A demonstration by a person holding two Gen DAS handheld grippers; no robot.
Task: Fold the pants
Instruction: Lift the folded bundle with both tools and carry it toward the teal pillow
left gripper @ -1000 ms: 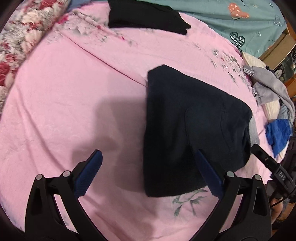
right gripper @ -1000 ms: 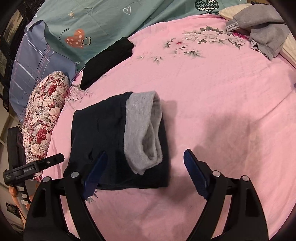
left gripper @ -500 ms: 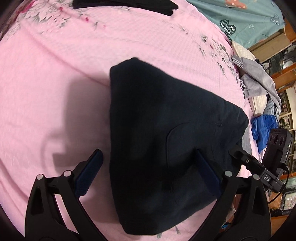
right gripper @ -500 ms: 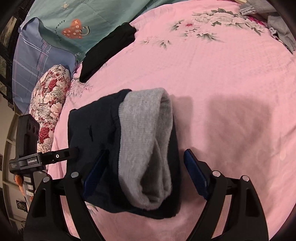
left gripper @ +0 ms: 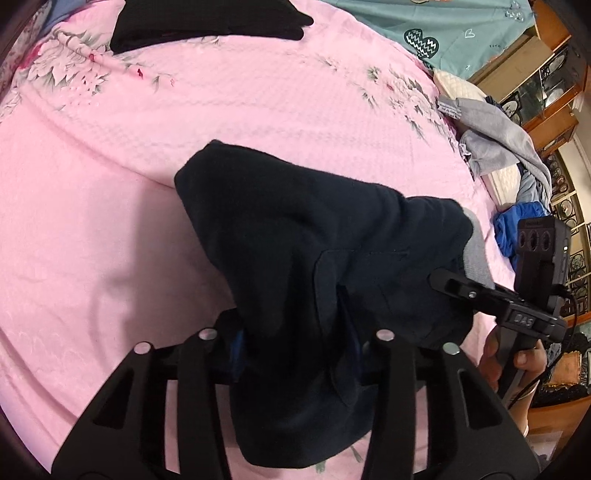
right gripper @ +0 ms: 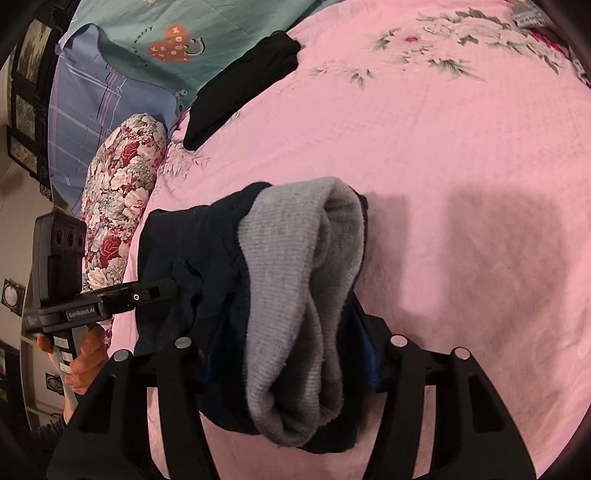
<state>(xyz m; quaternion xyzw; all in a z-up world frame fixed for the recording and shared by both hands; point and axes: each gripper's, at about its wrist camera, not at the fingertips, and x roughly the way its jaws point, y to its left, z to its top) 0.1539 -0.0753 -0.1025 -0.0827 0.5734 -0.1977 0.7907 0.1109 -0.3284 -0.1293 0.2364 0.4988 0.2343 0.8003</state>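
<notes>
Open pink bedspread [left gripper: 92, 229] lies left of the folded pants [left gripper: 314, 258] and right of them too. A black garment [left gripper: 207, 18] blocks the far edge; loose grey clothes [left gripper: 495, 140] crowd the right edge.

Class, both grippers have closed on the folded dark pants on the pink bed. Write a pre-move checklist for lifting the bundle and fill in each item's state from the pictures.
1. Left gripper shut on the dark pants: ok.
2. Right gripper shut on the same bundle, over the gray waistband: ok.
3. Every folded layer caught between the fingers: cannot tell, the cloth hides the pads.
4. Bundle compact, no leg trailing: ok in both views.
5. Pink sheet not pinched with the pants: cannot tell.
6. Black folded garment lies apart from the bundle, near the pillows: ok.
</notes>
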